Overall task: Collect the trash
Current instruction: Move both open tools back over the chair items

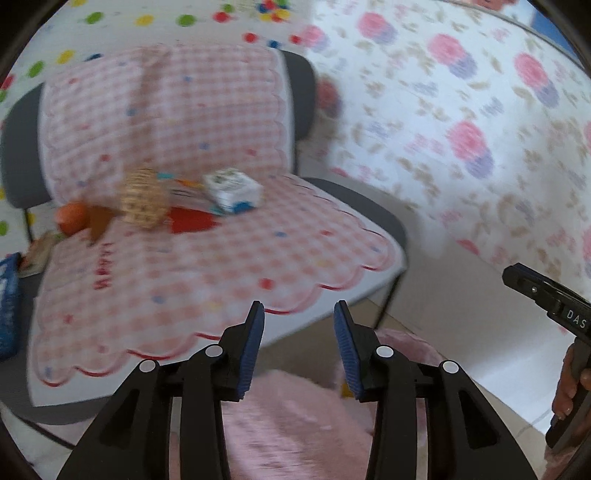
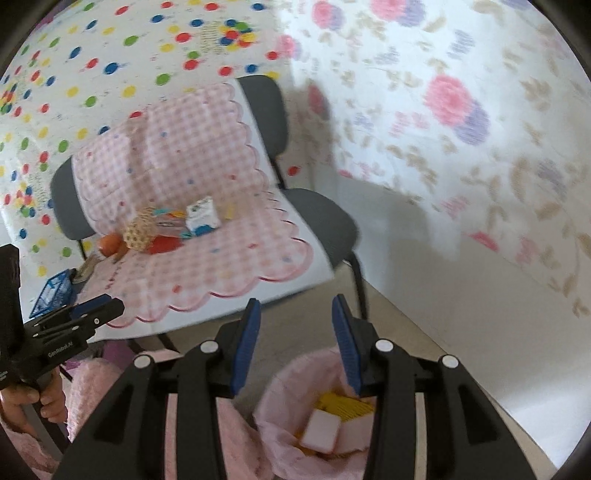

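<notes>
1. Left wrist view. Patterned sheets cover the walls: coloured dots on the left and pink and purple flowers on the right. A grey chair stands in front of them, draped with a pink checked cloth that has a scalloped red edge. The picture is blurred.
2. Trash lies together at the back of the seat, on the cloth: a white and blue carton, a woven straw-coloured ball just left of it, an orange round object further left, and a flat red piece between ball and carton.
3. The left tool hangs near the front edge of the seat, its blue-padded jaws apart with nothing between them. Pink fabric shows below it. The right tool enters at the right edge, a hand on its handle.
4. Right wrist view. Same walls and chair, seen from further back, with the carton, straw ball and orange object on the cloth.
5. The right tool stands with jaws apart and empty, above a bin lined with a pink bag. Inside lie pale pink blocks and something yellow.
6. The left tool appears at the left edge; I cannot tell its jaw state from here. A blue basket sits beside the chair.
</notes>
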`<state>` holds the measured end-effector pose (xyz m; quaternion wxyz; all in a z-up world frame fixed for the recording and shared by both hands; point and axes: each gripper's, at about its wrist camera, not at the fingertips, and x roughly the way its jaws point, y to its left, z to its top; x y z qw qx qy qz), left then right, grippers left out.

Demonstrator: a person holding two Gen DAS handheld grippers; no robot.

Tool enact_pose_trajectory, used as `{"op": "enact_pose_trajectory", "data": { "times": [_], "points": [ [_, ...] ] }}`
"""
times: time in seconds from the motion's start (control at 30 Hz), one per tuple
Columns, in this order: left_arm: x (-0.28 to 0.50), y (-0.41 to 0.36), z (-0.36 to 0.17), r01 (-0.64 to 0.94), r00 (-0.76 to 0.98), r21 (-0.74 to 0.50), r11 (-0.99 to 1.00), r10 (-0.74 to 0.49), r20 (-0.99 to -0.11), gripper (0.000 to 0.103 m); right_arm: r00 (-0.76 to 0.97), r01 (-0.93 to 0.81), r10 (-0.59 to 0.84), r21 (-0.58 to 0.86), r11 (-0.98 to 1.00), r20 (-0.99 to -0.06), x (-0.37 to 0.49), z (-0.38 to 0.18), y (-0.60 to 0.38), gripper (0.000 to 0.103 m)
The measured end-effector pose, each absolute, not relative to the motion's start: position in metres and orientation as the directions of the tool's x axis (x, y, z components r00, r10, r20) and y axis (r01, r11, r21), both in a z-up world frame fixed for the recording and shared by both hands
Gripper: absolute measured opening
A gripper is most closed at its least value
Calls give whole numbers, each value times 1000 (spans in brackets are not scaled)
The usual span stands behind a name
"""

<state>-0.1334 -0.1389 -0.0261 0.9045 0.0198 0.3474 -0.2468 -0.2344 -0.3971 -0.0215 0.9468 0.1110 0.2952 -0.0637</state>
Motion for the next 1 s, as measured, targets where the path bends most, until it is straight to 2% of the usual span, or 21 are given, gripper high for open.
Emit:
{"op": "enact_pose_trajectory", "data": {
  "times": [0.47,0.57,0.8,1.0],
  "points": [
    [-75,-36,-22,212,710,-143,967,-253,-657,46,808,9,82,152,988,-584,-130,-9,-337,45],
    [-62,-22,-17,175,721,-133,976,-219,-657,50,805,-19,106,152,988,-584,-106,-7,-326,47],
    [-21,-7,-11,121,734,-112,986,-165,-659,51,784,-59,144,158,986,-604,-49,-14,-313,47],
    [27,-4,-22,81,730,-105,991,-131,-670,53,753,-94,157,132,987,-639,9,-31,-308,56]
  ]
}}
